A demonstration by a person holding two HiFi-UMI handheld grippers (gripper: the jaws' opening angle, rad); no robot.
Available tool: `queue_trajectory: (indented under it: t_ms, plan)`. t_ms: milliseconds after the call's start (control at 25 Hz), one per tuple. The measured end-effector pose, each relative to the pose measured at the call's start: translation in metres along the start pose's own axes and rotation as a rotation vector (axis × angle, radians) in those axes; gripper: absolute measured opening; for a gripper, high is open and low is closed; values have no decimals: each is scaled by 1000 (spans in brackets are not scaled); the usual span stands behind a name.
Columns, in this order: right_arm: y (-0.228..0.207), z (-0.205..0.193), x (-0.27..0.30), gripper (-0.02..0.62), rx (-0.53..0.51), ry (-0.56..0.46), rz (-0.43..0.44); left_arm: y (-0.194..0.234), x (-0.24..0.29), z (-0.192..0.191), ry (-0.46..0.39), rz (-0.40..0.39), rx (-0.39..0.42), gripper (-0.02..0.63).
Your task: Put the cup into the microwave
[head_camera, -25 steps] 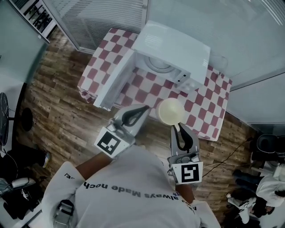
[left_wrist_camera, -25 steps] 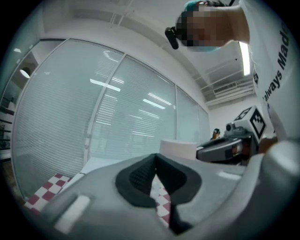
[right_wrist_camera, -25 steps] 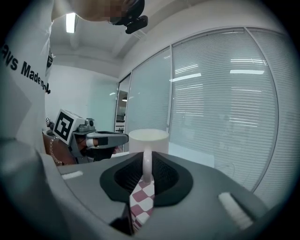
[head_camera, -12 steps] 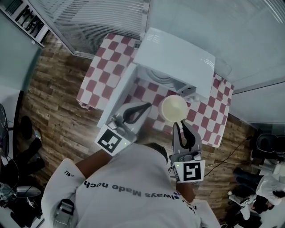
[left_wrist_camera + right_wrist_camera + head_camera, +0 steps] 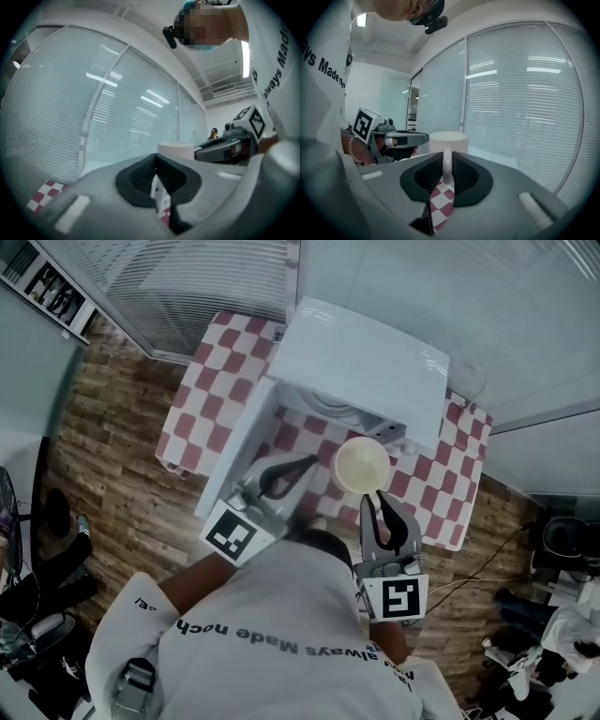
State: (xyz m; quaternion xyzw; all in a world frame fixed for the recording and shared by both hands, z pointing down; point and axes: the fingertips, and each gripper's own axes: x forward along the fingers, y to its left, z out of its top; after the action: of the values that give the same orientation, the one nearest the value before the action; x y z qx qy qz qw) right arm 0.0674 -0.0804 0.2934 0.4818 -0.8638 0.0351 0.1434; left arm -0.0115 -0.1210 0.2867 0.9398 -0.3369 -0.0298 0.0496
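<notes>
Right gripper [image 5: 447, 165] clamped on cup [image 5: 448, 140] by handle, jaws drawn in tight with handle pinched between pads. In head view, cup sat upright at frame centre, mouth up, held over checkered table [image 5: 211, 399], just in front of microwave [image 5: 361, 367] opening. Microwave door [image 5: 234, 456] stood open, running toward lower left. Left gripper [image 5: 156, 165] jaws closed tip to tip, holding nothing. It sat left of cup, close to door's free end.
</notes>
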Motion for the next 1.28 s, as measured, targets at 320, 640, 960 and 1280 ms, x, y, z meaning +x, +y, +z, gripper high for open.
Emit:
queue_trajectory:
  t_ms: [320,640,960,1280]
  plan:
    - [-34,-4,-2,48,-12,2,23,-5,29,-4,23,28,10,3]
    - [-44,-30,10,48,15,21,52,3,43,-28,40,35,9,3]
    - [-49,-69,40,48,22,53,46,29,51,-68,72,40,-7,3]
    - [-51,-114,70,48,37,83,20,49,58,-115,108,21,-4,3]
